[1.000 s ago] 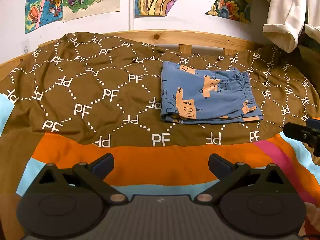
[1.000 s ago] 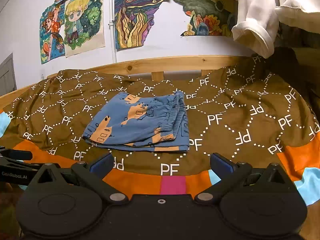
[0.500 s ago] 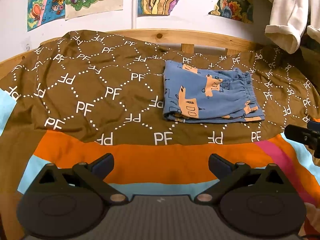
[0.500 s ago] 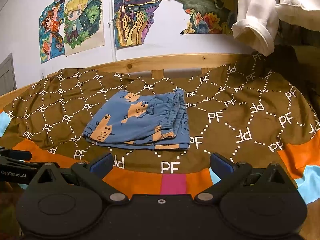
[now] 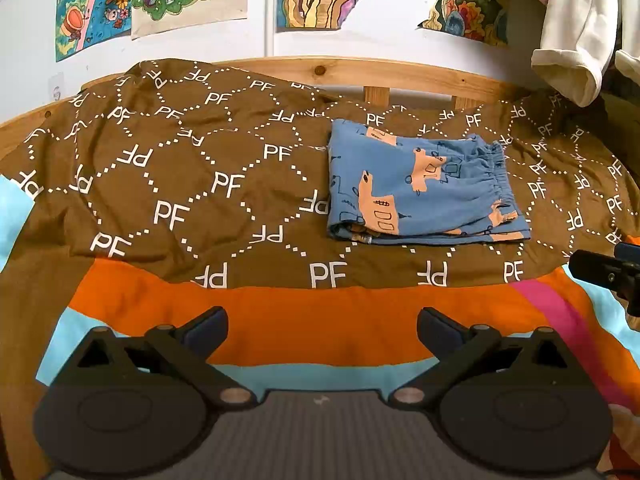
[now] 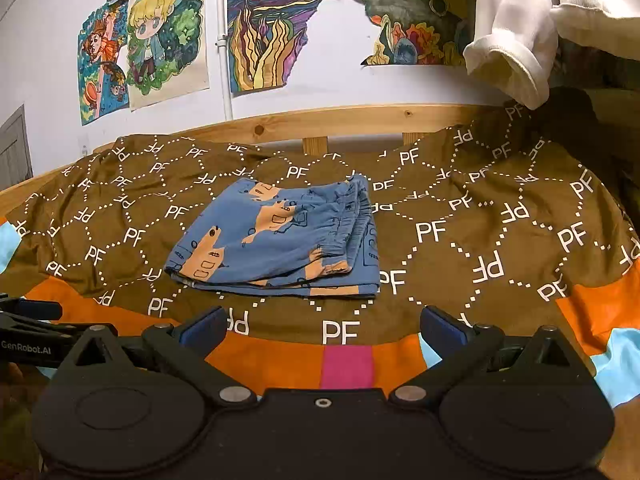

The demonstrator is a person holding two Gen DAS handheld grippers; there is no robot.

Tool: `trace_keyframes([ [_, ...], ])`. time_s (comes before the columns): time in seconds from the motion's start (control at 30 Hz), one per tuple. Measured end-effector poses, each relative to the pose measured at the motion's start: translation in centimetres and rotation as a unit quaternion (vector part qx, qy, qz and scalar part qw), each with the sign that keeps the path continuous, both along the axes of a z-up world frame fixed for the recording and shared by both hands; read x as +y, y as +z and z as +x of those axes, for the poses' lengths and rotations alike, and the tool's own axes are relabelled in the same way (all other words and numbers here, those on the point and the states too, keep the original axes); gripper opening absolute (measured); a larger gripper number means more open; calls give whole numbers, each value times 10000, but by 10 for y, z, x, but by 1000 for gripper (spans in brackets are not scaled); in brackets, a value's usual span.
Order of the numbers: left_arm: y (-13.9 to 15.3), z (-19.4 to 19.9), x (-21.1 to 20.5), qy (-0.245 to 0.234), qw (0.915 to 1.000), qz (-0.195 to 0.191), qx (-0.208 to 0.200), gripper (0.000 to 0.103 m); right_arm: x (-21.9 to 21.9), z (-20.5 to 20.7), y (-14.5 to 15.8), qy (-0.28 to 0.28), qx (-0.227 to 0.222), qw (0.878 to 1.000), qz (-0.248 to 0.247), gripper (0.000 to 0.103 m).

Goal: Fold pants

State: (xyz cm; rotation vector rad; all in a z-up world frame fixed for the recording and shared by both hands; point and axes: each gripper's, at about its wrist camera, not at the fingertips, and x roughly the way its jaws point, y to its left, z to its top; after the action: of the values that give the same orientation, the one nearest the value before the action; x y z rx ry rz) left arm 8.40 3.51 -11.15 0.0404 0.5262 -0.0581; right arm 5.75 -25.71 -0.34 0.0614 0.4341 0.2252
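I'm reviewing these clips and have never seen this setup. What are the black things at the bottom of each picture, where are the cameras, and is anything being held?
There is no robot. A person holds a two-finger gripper in each hand, and a fisheye camera on each looks forward along its fingers. The black shapes at the bottom are the left gripper and the right gripper, both open and holding nothing. Ahead, folded blue pants lie on a brown bedspread printed with "PF". In the left view the pants sit to the right; in the right view, to the left. Drawings hang on the wall.
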Motion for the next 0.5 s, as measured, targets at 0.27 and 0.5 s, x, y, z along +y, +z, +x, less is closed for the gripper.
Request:
trace_keyframes([
  [0.27, -1, -1, 1, -3, 10000, 7, 1, 103, 0, 0, -1, -2, 10, 10000, 1, 102],
  [0.5, -1, -1, 0, -1, 10000, 9, 0, 103, 0, -1, -2, -14, 15, 10000, 1, 102],
])
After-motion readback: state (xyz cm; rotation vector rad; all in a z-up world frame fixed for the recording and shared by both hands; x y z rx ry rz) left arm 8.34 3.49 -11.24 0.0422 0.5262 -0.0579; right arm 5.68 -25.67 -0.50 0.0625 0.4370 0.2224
